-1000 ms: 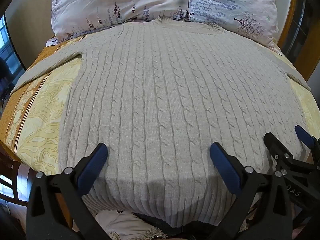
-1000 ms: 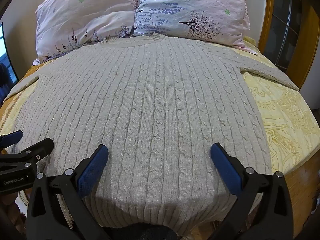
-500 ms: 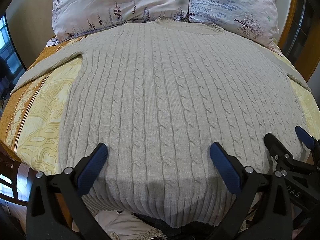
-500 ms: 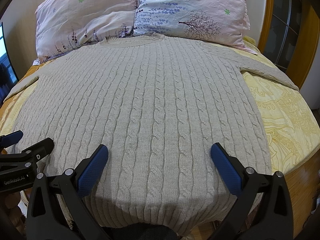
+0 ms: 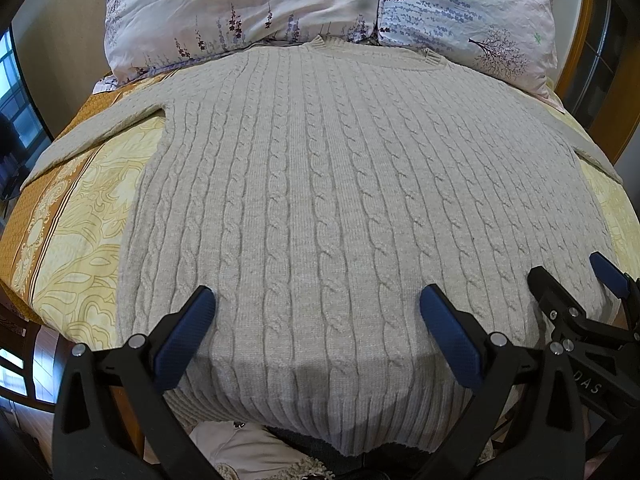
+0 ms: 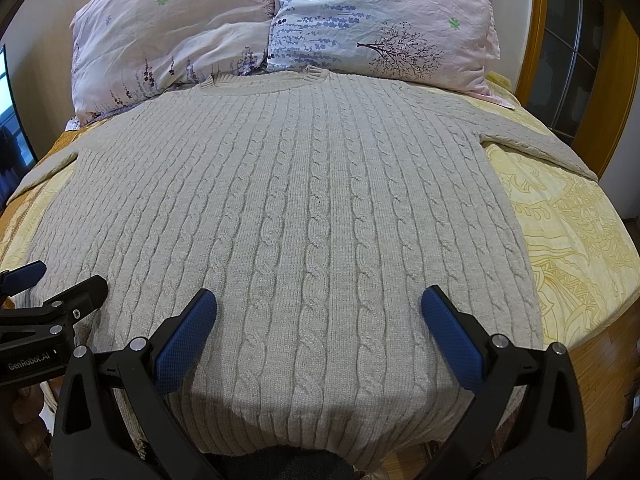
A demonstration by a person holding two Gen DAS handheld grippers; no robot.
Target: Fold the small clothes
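A beige cable-knit sweater (image 5: 328, 184) lies flat and face up on the bed, collar at the far end by the pillows, both sleeves spread out to the sides. It fills the right wrist view (image 6: 304, 200) too. My left gripper (image 5: 316, 312) is open and empty above the hem, left of the middle. My right gripper (image 6: 318, 312) is open and empty above the hem, right of the middle. Each gripper shows at the edge of the other's view: the right one (image 5: 568, 280), the left one (image 6: 60, 280). The hem hangs over the bed's near edge.
Two floral pillows (image 5: 248, 4) (image 6: 380, 20) lie at the head of the bed. A yellow patterned bedspread (image 5: 72, 232) shows on both sides of the sweater (image 6: 576, 248). A wooden frame (image 6: 608, 92) stands at the right, a window (image 5: 16, 100) at the left.
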